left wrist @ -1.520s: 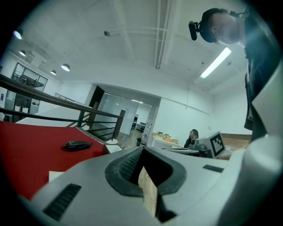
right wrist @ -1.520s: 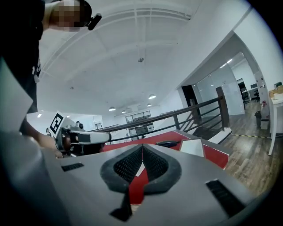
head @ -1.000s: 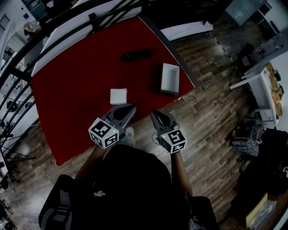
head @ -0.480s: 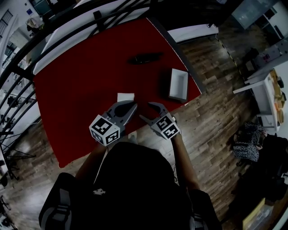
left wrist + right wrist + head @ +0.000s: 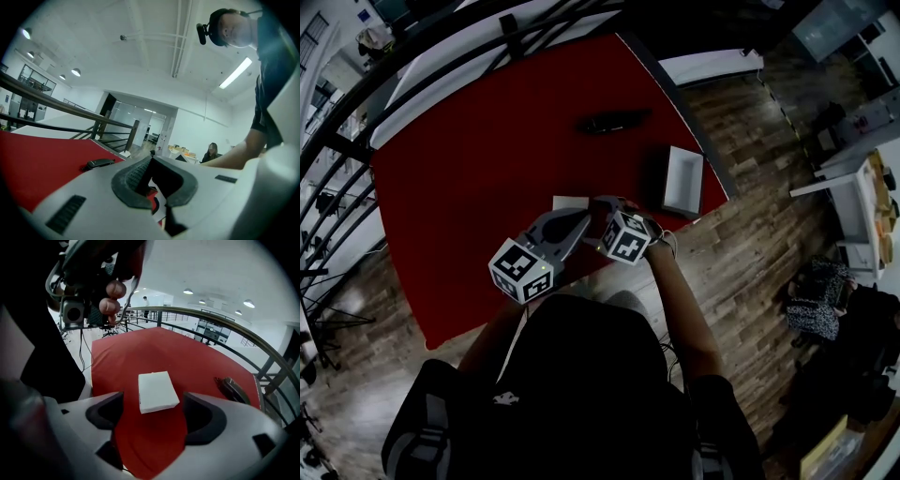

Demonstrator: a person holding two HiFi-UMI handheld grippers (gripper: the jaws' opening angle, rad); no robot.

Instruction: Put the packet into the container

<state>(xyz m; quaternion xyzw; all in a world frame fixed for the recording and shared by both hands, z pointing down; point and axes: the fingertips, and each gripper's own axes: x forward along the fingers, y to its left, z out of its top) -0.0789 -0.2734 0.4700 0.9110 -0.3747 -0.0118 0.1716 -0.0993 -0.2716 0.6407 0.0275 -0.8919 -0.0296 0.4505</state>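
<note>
The container is seen at the right edge of the table, only its bare white inside on show, and the packet is left flat on the red top, well apart from it. The right gripper, shut off the table's edge a second ago, is now brought in over the packet. Its jaws are being opened with the packet framed between them untouched, and the left gripper is kept closed.
</note>
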